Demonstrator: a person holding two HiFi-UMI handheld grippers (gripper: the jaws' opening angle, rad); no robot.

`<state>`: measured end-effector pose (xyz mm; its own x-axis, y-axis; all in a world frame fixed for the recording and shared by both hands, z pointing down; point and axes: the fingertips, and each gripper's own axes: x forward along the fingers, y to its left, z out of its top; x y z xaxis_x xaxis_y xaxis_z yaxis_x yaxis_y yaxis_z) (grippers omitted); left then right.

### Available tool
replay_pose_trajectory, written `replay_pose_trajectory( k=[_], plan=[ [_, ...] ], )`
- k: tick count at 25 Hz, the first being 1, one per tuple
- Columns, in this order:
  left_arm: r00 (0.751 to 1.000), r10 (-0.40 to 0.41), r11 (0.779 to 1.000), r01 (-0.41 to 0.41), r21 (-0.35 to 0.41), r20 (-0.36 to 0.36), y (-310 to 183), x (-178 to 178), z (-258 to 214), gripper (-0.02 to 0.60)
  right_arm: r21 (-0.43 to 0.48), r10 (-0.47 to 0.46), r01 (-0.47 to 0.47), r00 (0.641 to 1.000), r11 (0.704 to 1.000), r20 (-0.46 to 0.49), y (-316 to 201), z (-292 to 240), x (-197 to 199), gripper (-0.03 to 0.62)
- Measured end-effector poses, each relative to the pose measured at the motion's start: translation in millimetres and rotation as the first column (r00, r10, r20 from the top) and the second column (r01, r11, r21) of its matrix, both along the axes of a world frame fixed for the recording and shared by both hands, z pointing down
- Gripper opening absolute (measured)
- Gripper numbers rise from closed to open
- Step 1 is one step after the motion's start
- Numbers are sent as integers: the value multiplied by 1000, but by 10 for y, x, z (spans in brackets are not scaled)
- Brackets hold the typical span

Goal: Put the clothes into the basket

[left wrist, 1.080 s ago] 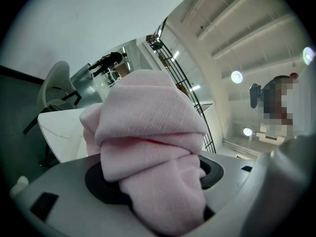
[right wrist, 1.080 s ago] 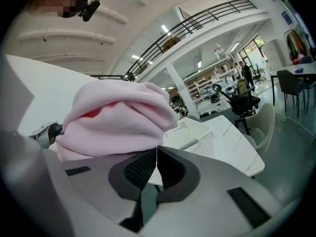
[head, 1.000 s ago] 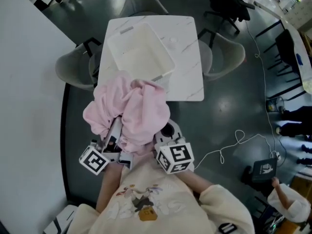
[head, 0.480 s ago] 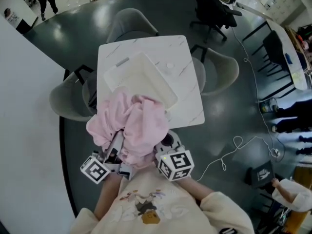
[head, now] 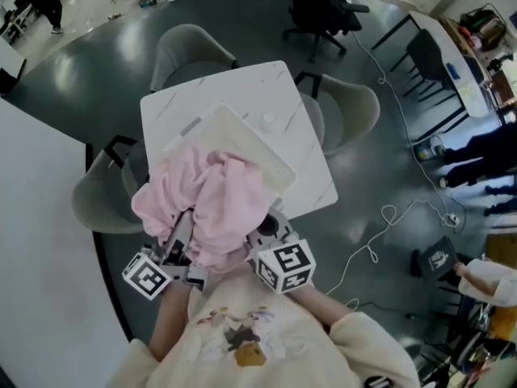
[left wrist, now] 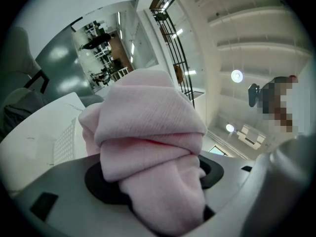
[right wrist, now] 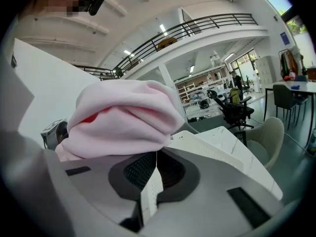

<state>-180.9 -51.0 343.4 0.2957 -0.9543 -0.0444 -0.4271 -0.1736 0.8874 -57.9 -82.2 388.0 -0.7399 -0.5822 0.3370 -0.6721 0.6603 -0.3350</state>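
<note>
A pink garment (head: 210, 200) hangs bunched in the air, covering the near left part of the white basket (head: 271, 160) on the white marble table (head: 242, 87). My left gripper (head: 182, 234) is shut on a thick fold of the garment (left wrist: 148, 147), which fills the gap at the gripper (left wrist: 153, 181). My right gripper (head: 262, 231) is shut, pinching the garment's thin white label (right wrist: 150, 186) at the gripper (right wrist: 150, 174), with the pink cloth (right wrist: 123, 117) heaped above. The basket's perforated wall (right wrist: 207, 139) lies just beyond. Both sets of fingertips are hidden under cloth in the head view.
Grey chairs (head: 182, 47), (head: 351, 107), (head: 93, 204) surround the table, and a black office chair (head: 319, 6) stands behind. A white partition (head: 40, 257) runs along the left. A white cable (head: 380, 233) lies on the dark floor at right, near a person's sleeve (head: 485, 277).
Both grippers have carried the pink garment forward; it now overlaps the basket's near left part instead of hanging at the table's near edge. Both grips are unchanged.
</note>
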Motion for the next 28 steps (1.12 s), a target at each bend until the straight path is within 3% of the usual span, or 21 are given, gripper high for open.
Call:
replay_pose_trajectory(
  k=[5,13,28],
  plan=[
    [993,114,993,-114,-6,-4,-237,-280,98,322,-21,45,-45,999,999,-16,-54,84,-248,9],
    [969,245,969,-245,-22,15,-531,-372,97,322,-49,169,-169,986,984,-3,-136,123,-308,8],
    [951,292,956,-289,-42,101,-616,-447,248,322,-170,259,-245,963,954,67,-181,381,-261,8]
  ],
)
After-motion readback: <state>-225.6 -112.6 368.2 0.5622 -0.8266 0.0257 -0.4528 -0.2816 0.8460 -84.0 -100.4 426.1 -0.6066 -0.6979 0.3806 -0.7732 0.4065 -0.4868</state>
